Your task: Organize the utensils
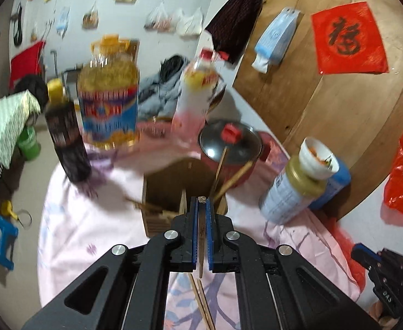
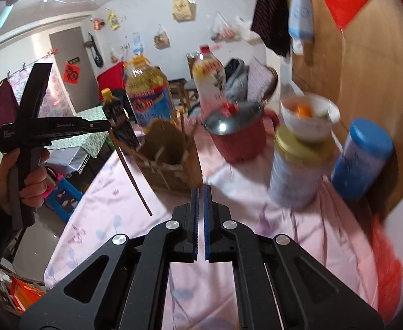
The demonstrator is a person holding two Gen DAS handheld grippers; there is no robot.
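My left gripper (image 1: 201,202) is shut on a wooden chopstick (image 1: 201,247), held just above the brown cardboard holder box (image 1: 157,192). Several chopsticks (image 1: 230,180) stand inside the box. More chopsticks (image 1: 201,302) lie on the pink cloth below the gripper. In the right wrist view the left gripper (image 2: 110,126) is raised at left with the chopstick (image 2: 132,176) hanging down from it beside the box (image 2: 168,162). My right gripper (image 2: 201,192) is shut and empty, close in front of the box.
A red pot with a steel lid (image 1: 231,143), an oil jug (image 1: 109,96), a dark sauce bottle (image 1: 66,137), a white bottle (image 1: 195,96), a gold-lidded can with a bowl on it (image 1: 297,189) and a blue canister (image 2: 361,159) stand around the box on the pink table cloth (image 1: 91,233).
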